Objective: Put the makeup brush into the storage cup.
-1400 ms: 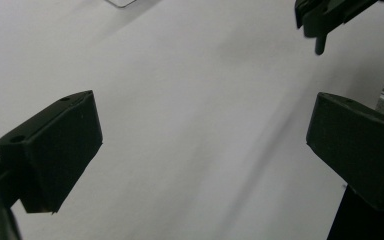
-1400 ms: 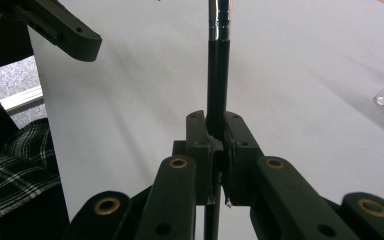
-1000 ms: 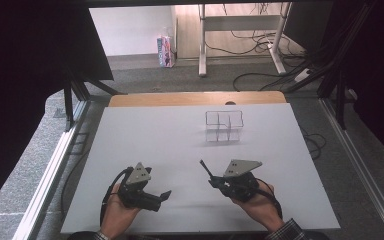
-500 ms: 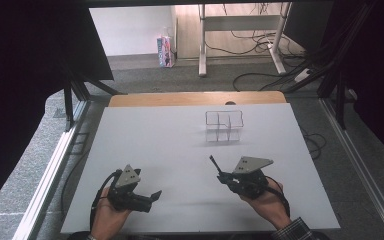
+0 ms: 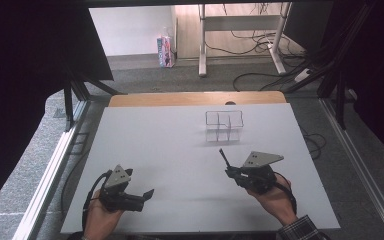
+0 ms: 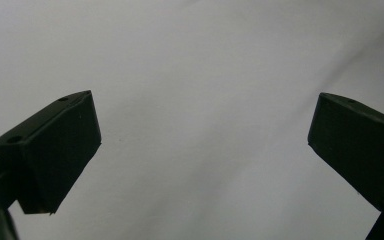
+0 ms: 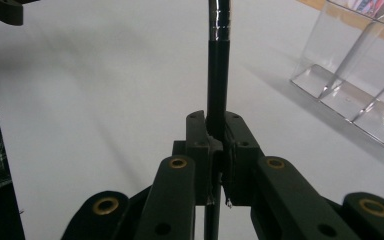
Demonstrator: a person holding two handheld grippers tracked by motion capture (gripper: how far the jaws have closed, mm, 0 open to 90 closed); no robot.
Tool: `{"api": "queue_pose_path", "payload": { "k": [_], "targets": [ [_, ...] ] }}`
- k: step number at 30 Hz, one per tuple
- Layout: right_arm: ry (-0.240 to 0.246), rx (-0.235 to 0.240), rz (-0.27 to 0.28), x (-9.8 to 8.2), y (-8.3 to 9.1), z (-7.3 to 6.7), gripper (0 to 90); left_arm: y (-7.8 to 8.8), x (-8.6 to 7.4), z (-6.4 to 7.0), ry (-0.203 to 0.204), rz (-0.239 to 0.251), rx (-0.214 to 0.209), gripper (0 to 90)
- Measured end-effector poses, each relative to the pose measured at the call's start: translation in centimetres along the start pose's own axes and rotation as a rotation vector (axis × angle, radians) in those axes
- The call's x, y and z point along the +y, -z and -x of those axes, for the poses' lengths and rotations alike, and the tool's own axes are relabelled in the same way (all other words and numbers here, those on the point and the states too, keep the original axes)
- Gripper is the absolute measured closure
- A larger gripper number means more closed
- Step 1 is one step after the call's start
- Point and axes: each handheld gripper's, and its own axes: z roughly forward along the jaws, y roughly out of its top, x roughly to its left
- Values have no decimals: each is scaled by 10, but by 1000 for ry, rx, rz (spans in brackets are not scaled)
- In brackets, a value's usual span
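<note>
High view first, along the bench point(image 5: 180, 150) from its left edge to its right: near the front left corner a hand holds the left gripper point(image 5: 147, 193) low over the white top, its jaws spread wide with only bare surface between them, as the left gripper view confirms. Toward the front right, well apart from it, the other hand holds the right gripper point(image 5: 228, 172), whose jaws are closed tight on a thin black pen point(image 5: 223, 157); the pen sticks up and away from the person, tilted toward the back of the bench. In the right gripper view the pen point(image 7: 217, 75) is a glossy black rod with a ribbed band near its upper part, and its far end runs out of frame. Beyond the right gripper, near the back edge and right of centre, stands a clear plastic organizer point(image 5: 223, 126) split into open compartments, with open white surface between it and the pen. On the floor behind the bench stands a small pink and blue carton point(image 5: 166, 51); its print is too small to read.
</note>
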Motion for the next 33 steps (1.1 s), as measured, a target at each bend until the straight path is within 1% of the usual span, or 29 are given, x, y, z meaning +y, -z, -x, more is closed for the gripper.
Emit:
{"api": "queue_pose_path", "payload": {
  "k": [1, 4, 7, 10, 13, 15, 20, 22, 26, 30, 33],
  "targets": [
    [-3, -4, 1, 0, 1, 1, 830, 1, -1, -1, -1, 2, 3, 11],
    [-12, -8, 6, 0, 2, 4, 830, 5, -3, -4, -7, -3, 31, 11],
    [-22, -12, 12, 0, 2, 6, 830, 10, -8, -9, 4, -7, 52, 11],
    [-33, -17, 19, 1, 2, 8, 830, 14, -12, -14, 25, 4, 55, 11],
    [-42, -20, 25, 2, 2, 11, 830, 16, -14, -17, 44, 13, 48, 11],
    [-50, -20, 29, 3, 2, 13, 830, 15, -15, -17, 48, 13, 46, 10],
    [-70, -20, 45, 6, 1, 18, 830, 15, -16, -18, 46, 8, 60, 7],
    [-76, -22, 53, 8, 2, 21, 830, 15, -17, -19, 48, 9, 57, 7],
    [-100, -19, 65, 10, 2, 29, 830, 16, -19, -21, 52, 1, 72, 7],
    [-125, -17, 75, 12, 2, 34, 829, 17, -21, -23, 69, 2, 66, 7],
    [-132, -24, 80, 14, 2, 39, 829, 16, -21, -24, 75, -2, 57, 7]
  ]
}}
